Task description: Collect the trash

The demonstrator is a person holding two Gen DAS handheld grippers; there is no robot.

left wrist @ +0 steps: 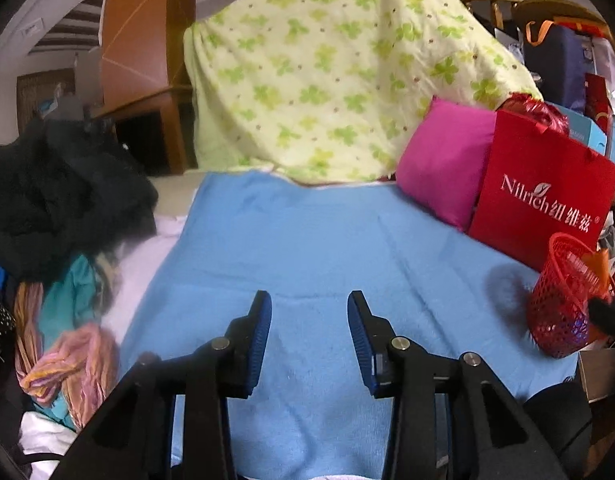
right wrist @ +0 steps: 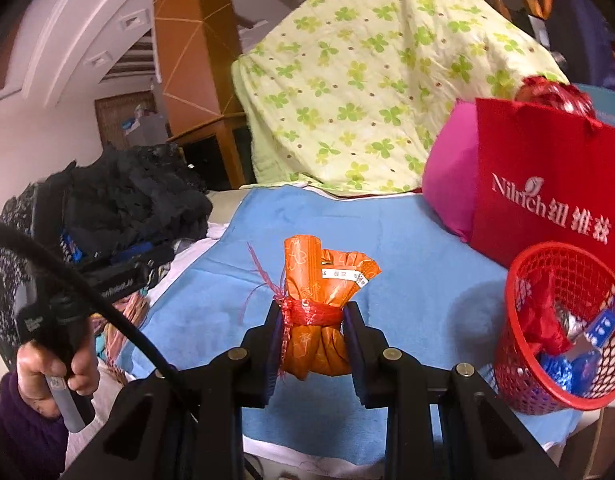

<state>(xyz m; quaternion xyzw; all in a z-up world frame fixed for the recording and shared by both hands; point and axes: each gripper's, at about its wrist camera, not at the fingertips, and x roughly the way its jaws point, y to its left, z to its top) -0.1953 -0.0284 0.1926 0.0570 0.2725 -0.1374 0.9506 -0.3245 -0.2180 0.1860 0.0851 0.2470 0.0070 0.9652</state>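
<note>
In the right wrist view my right gripper (right wrist: 313, 314) is shut on an orange wrapper bundle (right wrist: 319, 280) tied with red netting, held above the blue towel (right wrist: 411, 256). A red mesh basket (right wrist: 563, 320) stands to its right and holds red, blue and silvery wrappers. My left gripper (left wrist: 309, 300) hangs over the blue towel (left wrist: 307, 224) with its blue pads apart and nothing between them. In that view the red basket (left wrist: 563, 300) sits at the far right edge, well apart from the left gripper.
A red paper bag (right wrist: 547, 200) and a pink cushion (right wrist: 447, 184) stand behind the basket. A clover-print sheet (left wrist: 327, 72) covers a bulk at the back. Dark clothes (left wrist: 59, 192) and striped scarves (left wrist: 67, 360) are piled at the left. A hand (right wrist: 55, 368) grips a handle at lower left.
</note>
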